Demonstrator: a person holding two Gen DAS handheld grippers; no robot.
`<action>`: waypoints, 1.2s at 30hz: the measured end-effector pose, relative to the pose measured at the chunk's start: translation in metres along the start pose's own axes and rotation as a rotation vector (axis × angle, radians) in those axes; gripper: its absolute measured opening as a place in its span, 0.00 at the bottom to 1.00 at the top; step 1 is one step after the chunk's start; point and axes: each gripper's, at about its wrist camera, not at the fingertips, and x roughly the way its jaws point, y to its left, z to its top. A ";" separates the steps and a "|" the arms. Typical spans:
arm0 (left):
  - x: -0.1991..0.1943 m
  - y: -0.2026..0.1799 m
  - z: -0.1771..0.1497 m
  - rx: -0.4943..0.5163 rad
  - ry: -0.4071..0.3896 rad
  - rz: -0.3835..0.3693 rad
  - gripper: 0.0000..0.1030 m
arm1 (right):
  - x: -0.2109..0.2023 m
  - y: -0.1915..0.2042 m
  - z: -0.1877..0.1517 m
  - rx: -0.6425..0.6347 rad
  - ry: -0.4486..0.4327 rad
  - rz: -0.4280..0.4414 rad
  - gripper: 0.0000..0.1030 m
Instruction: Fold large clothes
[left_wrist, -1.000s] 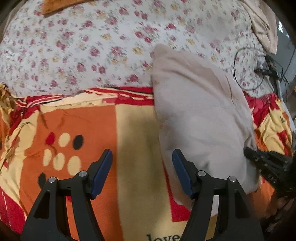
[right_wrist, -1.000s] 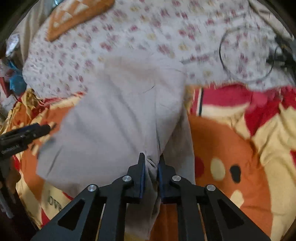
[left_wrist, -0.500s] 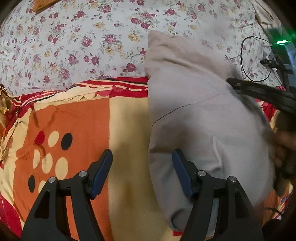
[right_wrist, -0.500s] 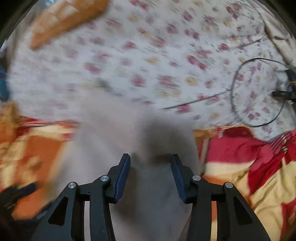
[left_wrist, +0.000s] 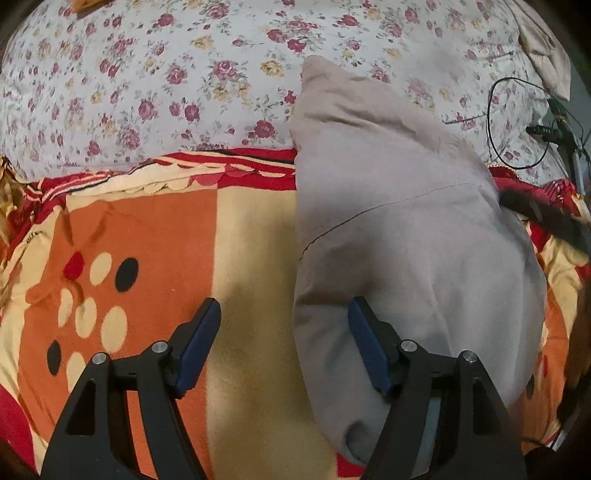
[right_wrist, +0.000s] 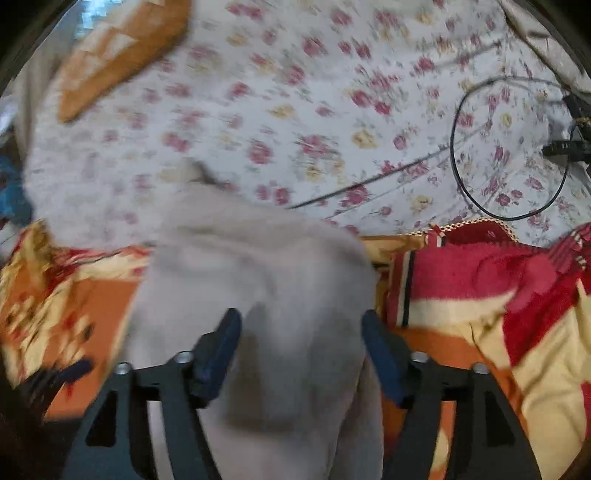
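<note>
Both of your grippers are spread wide and hold nothing: the left gripper (left_wrist: 284, 343) hovers with one blue pad over the bare yellow band of the blanket (left_wrist: 140, 236) and the other over the near edge of the grey garment (left_wrist: 406, 236), while the right gripper (right_wrist: 301, 350) hangs above the same garment (right_wrist: 258, 280) with cloth showing in the gap between its pads but not pinched. The garment lies as a long folded strip, its near end on the orange-and-red blanket and its far tip reaching onto the floral sheet (left_wrist: 166, 74), which suggests the lengthwise fold is down and a crosswise fold remains. Your left sits at the strip's left border, probably so you can pin or square that edge (the right view is smeared, so I cannot tell whether that tool touches the cloth). A looped black cable (left_wrist: 517, 122) lies on the sheet well apart from the garment; keep the far tip clear of it
</note>
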 end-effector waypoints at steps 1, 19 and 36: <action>0.001 0.002 0.000 -0.018 0.004 -0.013 0.69 | -0.005 0.001 -0.009 -0.017 -0.003 0.002 0.78; 0.052 -0.002 0.018 -0.171 0.203 -0.413 0.87 | 0.036 -0.054 -0.020 0.051 0.108 0.213 0.87; -0.093 0.040 -0.018 0.001 0.057 -0.440 0.27 | -0.057 0.035 -0.037 0.060 0.072 0.560 0.16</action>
